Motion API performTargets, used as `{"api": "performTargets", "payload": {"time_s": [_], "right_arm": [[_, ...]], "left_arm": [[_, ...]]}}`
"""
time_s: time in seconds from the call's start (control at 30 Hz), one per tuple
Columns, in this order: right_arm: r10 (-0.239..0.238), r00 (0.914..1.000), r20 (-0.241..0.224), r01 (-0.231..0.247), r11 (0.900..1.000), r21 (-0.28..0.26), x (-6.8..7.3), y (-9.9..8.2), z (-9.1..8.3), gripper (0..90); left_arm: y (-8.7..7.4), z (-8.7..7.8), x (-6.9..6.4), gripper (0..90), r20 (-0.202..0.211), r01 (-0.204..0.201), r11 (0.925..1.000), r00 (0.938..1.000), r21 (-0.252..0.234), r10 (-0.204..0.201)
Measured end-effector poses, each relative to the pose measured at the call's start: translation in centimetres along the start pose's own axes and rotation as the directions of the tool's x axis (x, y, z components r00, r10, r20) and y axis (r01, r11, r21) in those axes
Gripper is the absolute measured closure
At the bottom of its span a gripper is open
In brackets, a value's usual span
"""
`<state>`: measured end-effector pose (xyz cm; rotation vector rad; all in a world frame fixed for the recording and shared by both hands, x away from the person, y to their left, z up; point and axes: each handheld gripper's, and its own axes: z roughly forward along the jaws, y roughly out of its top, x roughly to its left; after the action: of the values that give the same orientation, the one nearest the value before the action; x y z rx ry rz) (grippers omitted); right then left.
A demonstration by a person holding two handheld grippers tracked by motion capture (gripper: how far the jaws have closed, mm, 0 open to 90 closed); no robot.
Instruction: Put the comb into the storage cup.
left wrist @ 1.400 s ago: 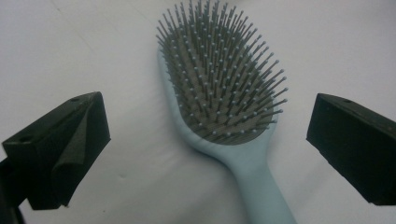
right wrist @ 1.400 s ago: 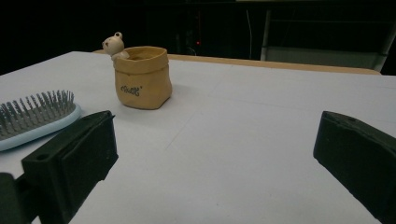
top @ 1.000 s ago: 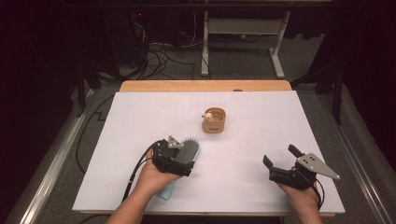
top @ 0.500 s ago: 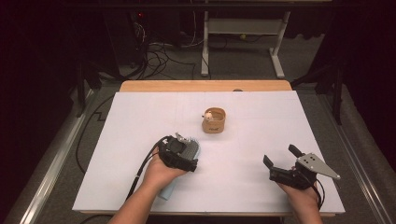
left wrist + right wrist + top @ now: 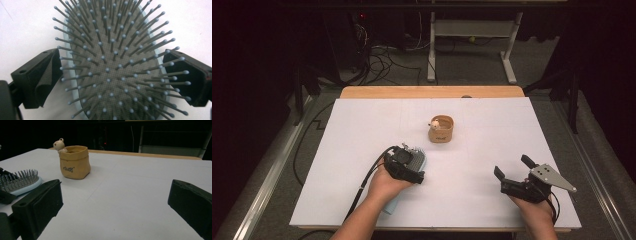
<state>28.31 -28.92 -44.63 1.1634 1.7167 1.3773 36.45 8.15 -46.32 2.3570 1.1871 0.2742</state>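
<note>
Resting at the near right of the white table (image 5: 362,130): right gripper (image 5: 513,170), jaws spread wide with nothing between them, held low over the sheet. Near left: left gripper (image 5: 416,167), jaws wide and just now closing in, one on each side of a pale blue hairbrush (image 5: 112,65) without its pads pressing it; the brush lies flat, bristles up, handle toward the near edge under the person's hand (image 5: 384,182). Farther, at the table's middle: a tan bag-shaped pot (image 5: 441,129) standing upright, a small bear figure (image 5: 59,145) at its left rim, well apart from both grippers.
</note>
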Motion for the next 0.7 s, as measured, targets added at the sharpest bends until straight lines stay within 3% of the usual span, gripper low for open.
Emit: {"api": "performTargets", "payload": {"time_s": [0.7], "right_arm": [[-0.002,1.0,-0.001,0.002,1.0,0.0,0.1,0.02,-0.01,0.2]], "left_arm": [[0.15,-0.01,0.07,10.6,0.022,-0.013,0.9998,0.9997,0.015,0.013]]}}
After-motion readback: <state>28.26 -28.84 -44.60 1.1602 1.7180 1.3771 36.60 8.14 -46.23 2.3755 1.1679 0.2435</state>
